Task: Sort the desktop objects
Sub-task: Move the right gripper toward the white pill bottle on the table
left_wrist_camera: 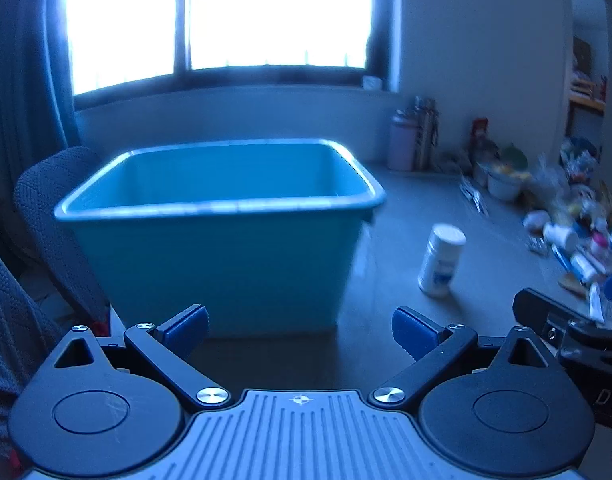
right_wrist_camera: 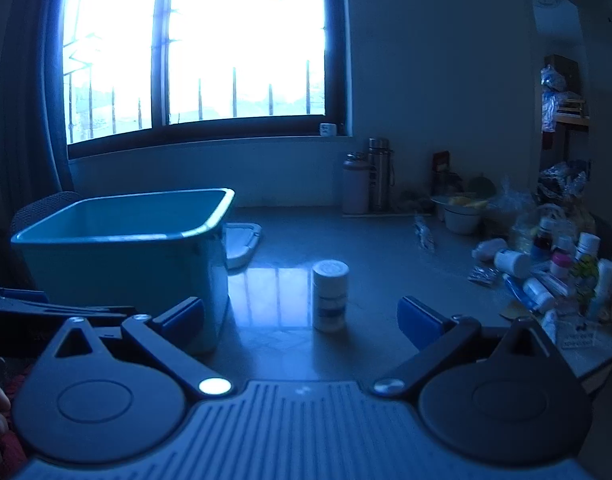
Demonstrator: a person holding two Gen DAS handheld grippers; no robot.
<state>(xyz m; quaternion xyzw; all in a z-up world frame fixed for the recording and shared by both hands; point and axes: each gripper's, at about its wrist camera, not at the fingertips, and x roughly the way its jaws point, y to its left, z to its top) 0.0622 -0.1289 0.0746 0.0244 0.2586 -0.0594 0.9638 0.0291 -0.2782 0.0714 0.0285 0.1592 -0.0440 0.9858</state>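
The left gripper [left_wrist_camera: 300, 330] stands wide open with nothing between its blue pads, facing the teal plastic bin [left_wrist_camera: 222, 216] on the grey desktop [left_wrist_camera: 425, 208]. The right gripper [right_wrist_camera: 300, 320] is likewise spread wide and holds nothing; a white pill bottle [right_wrist_camera: 329, 296] stands upright just beyond its fingers, right of the bin, with a clutter of small bottles and tubes [right_wrist_camera: 553, 272] further right

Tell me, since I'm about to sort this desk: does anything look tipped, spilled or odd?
Only the clutter at the right: one white bottle lies on its side in the pile. The lone white bottle stands upright beside the blue bin. No spill shows.
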